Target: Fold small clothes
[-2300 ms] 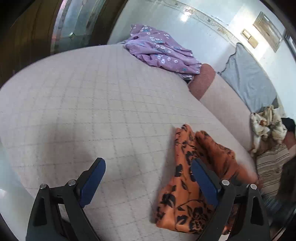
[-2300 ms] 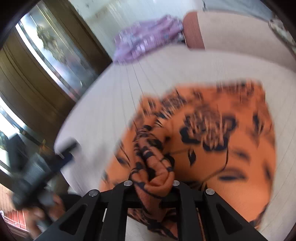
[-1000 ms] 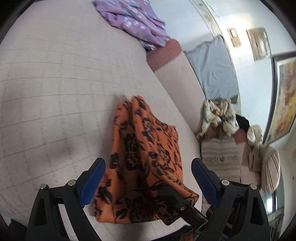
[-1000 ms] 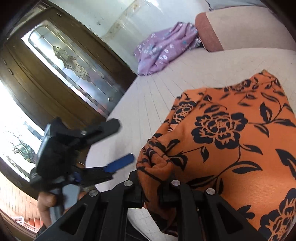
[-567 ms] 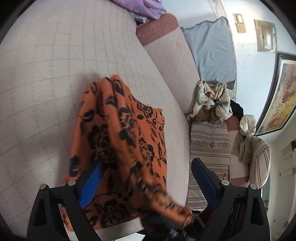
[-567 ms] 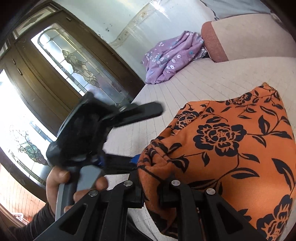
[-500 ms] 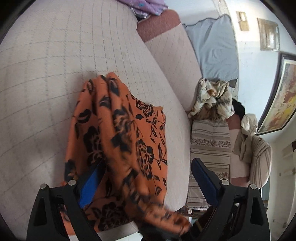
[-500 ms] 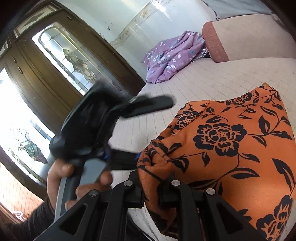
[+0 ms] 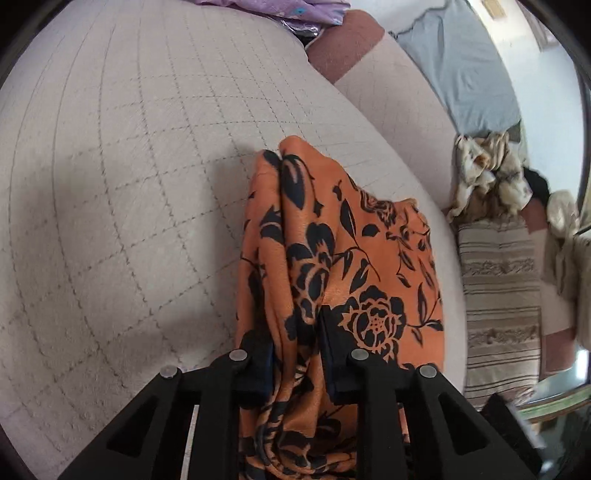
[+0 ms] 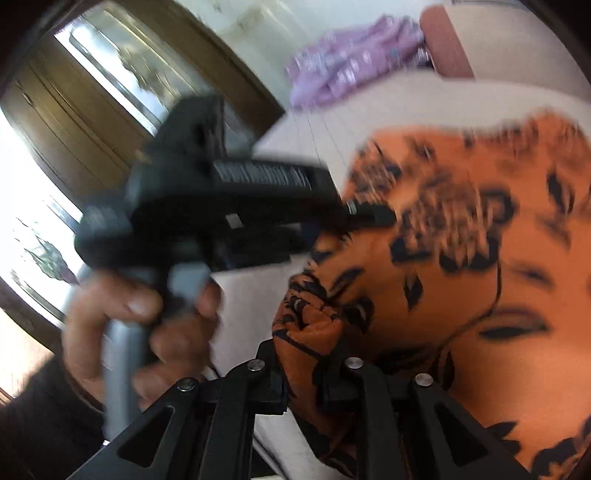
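An orange garment with black flowers point(image 9: 354, 258) lies bunched on the quilted beige sofa seat point(image 9: 129, 184). My left gripper point(image 9: 295, 332) is closing, and a ridge of that fabric is pinched between its pads. The blurred right wrist view shows the same garment point(image 10: 480, 277), with my right gripper point(image 10: 303, 373) holding a bunched corner; its jaws are opening slightly with cloth still between them. There the left gripper point(image 10: 354, 218), held by a hand point(image 10: 122, 317), bites the garment's edge just beyond the right one.
A purple floral garment point(image 9: 280, 7) lies at the far end of the seat. To the right are a grey pillow point(image 9: 469, 66), a heap of pale clothes point(image 9: 487, 173) and a striped cushion point(image 9: 498, 295). A wooden door with glass point(image 10: 92, 122) stands at the left.
The left gripper moved in over the orange garment and went from wide open to closed on a fold. The right gripper sank a little with its corner still in it.
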A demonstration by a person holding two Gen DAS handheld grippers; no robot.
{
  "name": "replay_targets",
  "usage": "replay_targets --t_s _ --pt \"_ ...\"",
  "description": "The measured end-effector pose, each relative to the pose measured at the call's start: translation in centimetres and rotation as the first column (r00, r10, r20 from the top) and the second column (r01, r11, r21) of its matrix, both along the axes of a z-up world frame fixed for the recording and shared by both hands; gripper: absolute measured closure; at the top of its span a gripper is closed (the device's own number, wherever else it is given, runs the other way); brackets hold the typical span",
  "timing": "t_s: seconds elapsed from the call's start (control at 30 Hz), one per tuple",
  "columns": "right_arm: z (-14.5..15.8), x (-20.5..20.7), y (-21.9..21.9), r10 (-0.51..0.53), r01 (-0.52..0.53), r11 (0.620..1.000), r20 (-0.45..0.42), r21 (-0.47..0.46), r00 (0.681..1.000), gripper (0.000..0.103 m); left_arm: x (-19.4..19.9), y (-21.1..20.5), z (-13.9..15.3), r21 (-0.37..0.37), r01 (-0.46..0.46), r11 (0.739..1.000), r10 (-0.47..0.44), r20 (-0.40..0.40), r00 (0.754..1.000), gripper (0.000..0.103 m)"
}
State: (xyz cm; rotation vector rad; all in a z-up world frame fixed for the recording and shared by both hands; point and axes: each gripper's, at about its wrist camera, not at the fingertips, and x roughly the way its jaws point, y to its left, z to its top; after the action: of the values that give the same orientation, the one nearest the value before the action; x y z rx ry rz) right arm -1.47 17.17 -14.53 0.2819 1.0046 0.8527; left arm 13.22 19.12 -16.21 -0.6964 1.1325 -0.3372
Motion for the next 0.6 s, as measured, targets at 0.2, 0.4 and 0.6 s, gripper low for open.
replay_targets --t_s 0.2,0.4,0.6 --pt "0.4 -1.3 0.1 -0.007 0.007 1.000 0.044 0.001 0.999 0.071 0.1 -0.1 0.7 0.060 0.011 0.998 -0.011 0.001 1.000 0.080" --pt "1.4 -4.7 0.8 0.027 -0.026 1.000 0.094 -0.017 0.995 0.047 -0.2 -0.3 2.2 0.125 -0.010 0.992 0.008 0.021 1.000 0.072" --pt "2.4 -6.3 -2.4 0.018 -0.021 0.998 0.043 0.065 0.999 0.044 -2.2 0.9 6.1 0.192 -0.062 0.980 0.045 0.092 0.995 0.071"
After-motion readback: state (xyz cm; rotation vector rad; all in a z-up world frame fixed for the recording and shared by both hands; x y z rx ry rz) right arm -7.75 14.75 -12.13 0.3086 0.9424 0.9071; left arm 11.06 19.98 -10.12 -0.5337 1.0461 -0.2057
